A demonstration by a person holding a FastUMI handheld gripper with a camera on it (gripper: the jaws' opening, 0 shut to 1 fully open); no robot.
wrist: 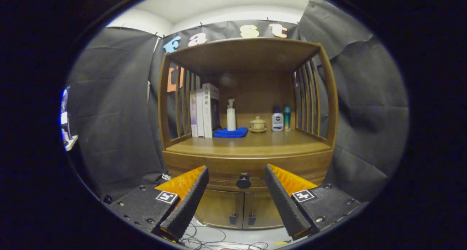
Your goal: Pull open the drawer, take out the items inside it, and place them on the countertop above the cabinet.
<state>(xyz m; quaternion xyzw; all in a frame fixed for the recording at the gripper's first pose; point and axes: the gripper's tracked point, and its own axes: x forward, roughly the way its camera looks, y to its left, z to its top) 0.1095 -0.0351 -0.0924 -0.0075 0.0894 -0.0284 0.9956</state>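
Observation:
A brown wooden cabinet (pixel 248 162) stands straight ahead. Its drawer (pixel 226 171) is closed, with a round dark knob (pixel 243 181) at the middle of its front. My gripper (pixel 236 169) is open; its fingers flank the knob at some distance from the cabinet, and nothing is between them. The countertop (pixel 251 145) above the drawer has bare wood along its front. Whatever the drawer holds is hidden.
At the back of the countertop stand books (pixel 204 111), a white pump bottle (pixel 231 115) on a blue cloth (pixel 230 133), a small lidded cup (pixel 257 124) and two bottles (pixel 281 119). Slatted sides and a top shelf enclose it. Two lower doors (pixel 240 209) sit below; cables (pixel 204 237) lie on the floor.

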